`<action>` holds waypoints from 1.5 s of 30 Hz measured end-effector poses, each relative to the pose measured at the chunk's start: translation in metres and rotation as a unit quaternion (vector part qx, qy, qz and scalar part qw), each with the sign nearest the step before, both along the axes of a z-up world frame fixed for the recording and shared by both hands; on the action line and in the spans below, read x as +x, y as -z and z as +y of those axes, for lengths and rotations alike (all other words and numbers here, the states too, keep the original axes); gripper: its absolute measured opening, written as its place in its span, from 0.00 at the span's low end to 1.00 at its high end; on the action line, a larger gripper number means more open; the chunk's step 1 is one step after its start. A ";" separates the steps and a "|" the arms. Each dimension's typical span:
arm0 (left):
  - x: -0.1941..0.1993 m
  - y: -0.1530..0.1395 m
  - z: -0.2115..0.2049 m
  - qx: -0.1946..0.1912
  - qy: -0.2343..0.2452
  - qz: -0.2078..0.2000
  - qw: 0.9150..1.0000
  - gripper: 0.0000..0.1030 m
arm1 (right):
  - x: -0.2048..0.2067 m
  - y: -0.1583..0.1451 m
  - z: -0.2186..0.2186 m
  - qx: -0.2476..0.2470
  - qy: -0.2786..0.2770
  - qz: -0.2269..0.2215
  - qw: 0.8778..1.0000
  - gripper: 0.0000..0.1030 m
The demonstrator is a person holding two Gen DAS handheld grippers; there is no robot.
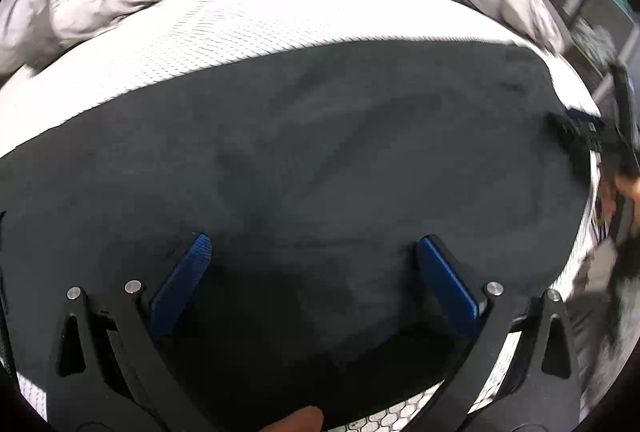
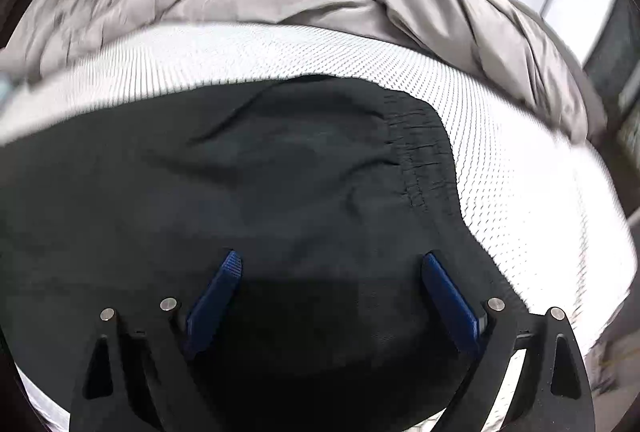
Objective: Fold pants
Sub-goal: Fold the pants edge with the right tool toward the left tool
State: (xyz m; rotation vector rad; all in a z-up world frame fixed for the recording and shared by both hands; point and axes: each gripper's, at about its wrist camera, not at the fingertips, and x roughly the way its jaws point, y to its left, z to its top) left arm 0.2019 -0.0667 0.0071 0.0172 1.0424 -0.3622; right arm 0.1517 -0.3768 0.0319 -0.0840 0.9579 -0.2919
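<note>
1. The left gripper (image 1: 314,252), blue pads spread wide and holding nothing, hovers over the dark, soft fabric pants (image 1: 320,160) lying flat on the white textured mattress (image 1: 200,32).
2. The cloth looks light and limp, likely to sag and crease.
3. The right gripper (image 2: 332,266) is spread too, empty; the gathered elastic waistband (image 2: 424,152) looks the firmest hold.

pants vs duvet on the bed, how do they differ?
The pants are black; the duvet is grey. The pants lie spread fairly flat near the grippers; the duvet is bunched in thick folds at the far side. The pants show a gathered waistband; the duvet does not. Both rest on the white mattress.
</note>
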 end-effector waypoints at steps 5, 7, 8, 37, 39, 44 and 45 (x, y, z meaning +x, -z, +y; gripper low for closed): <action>0.030 -0.020 0.003 -0.017 -0.040 -0.023 0.999 0.99 | 0.027 -0.014 0.030 -0.033 -0.084 -0.017 0.996 0.91; 0.047 -0.015 -0.003 -0.002 -0.051 -0.016 0.999 0.99 | 0.041 -0.008 0.045 -0.042 -0.108 -0.005 0.993 0.91; 0.056 -0.009 -0.006 0.001 -0.057 -0.004 0.998 0.99 | 0.048 0.002 0.052 -0.045 -0.118 0.019 0.992 0.91; 0.112 0.031 -0.009 0.039 -0.043 -0.011 0.998 1.00 | 0.109 0.006 -0.029 -0.100 0.023 0.053 0.993 0.92; 0.112 0.031 -0.009 0.042 -0.044 -0.011 0.998 1.00 | 0.102 -0.001 -0.043 -0.080 0.051 0.042 0.995 0.92; 0.109 0.013 -0.012 0.036 -0.034 -0.036 0.998 0.99 | 0.099 -0.026 -0.023 -0.014 0.001 -0.018 1.000 0.86; 0.110 0.011 -0.014 0.037 -0.035 -0.040 0.998 0.99 | 0.104 -0.027 -0.012 -0.011 -0.015 -0.026 0.999 0.86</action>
